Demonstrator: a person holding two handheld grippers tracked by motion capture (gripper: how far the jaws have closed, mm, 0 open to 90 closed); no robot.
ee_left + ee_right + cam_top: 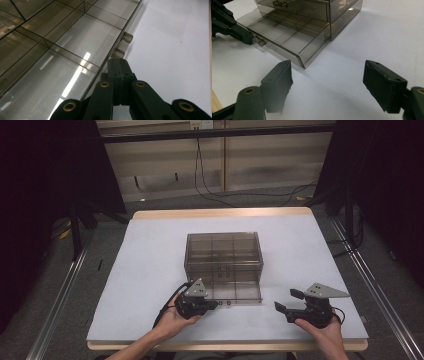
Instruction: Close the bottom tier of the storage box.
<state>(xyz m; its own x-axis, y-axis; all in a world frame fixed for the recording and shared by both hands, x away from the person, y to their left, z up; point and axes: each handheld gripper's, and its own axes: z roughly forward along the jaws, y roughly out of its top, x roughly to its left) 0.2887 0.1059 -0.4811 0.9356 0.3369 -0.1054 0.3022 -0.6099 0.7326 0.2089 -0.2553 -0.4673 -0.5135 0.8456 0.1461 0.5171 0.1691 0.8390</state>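
A smoky clear drawer box (223, 251) stands mid-table on the white table (150, 270). Its bottom drawer (235, 292) is pulled out toward me, and its divided compartments look bare. My left gripper (214, 305) lies at the drawer's front, jaws shut, tips on the near end of the small clear drawer handle (123, 43). In the right gripper view that left gripper (249, 40) meets the handle (260, 42) at the drawer's (287, 32) front corner. My right gripper (287, 300) rests open over bare table, right of the drawer, nothing between its jaws (328, 72).
The table's wooden front edge (225, 346) runs just under both hands. A second handle (280, 3) shows on a closed upper drawer. Dark curtains hang at both sides, and cables (210, 190) lie on the floor beyond the table.
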